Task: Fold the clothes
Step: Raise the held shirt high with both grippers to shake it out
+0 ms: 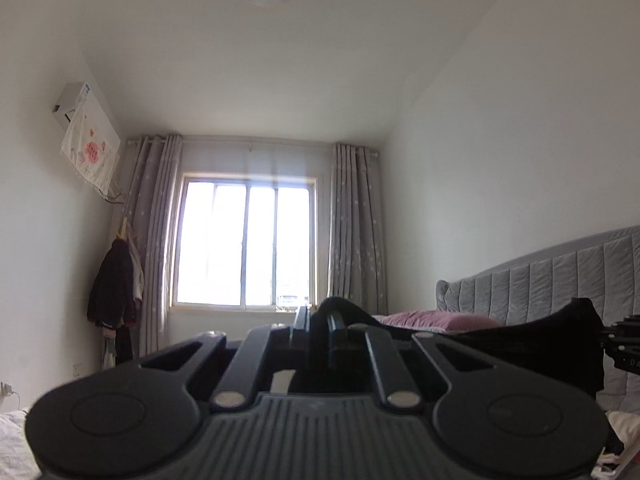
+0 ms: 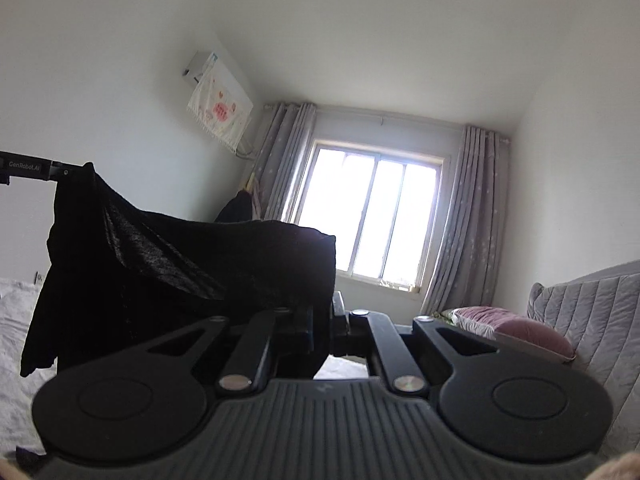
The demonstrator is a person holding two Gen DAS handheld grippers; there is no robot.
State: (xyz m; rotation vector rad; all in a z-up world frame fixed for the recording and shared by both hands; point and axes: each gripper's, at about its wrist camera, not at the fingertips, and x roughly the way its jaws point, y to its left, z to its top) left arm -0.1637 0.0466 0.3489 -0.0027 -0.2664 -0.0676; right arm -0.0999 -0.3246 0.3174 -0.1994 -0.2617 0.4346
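Note:
A black velvety garment hangs in the air, stretched between my two grippers. In the right wrist view my right gripper is shut on one edge of it. The cloth rises leftward to my left gripper, which pinches the other end, and a loose part droops below that end. In the left wrist view my left gripper is shut on a bunched fold of the black garment. The fabric runs right to the right gripper at the frame edge.
Below lies a bed with a white sheet, a pink pillow and a grey padded headboard. Ahead is a bright window with grey curtains. Dark coats hang on the left wall under a covered air conditioner.

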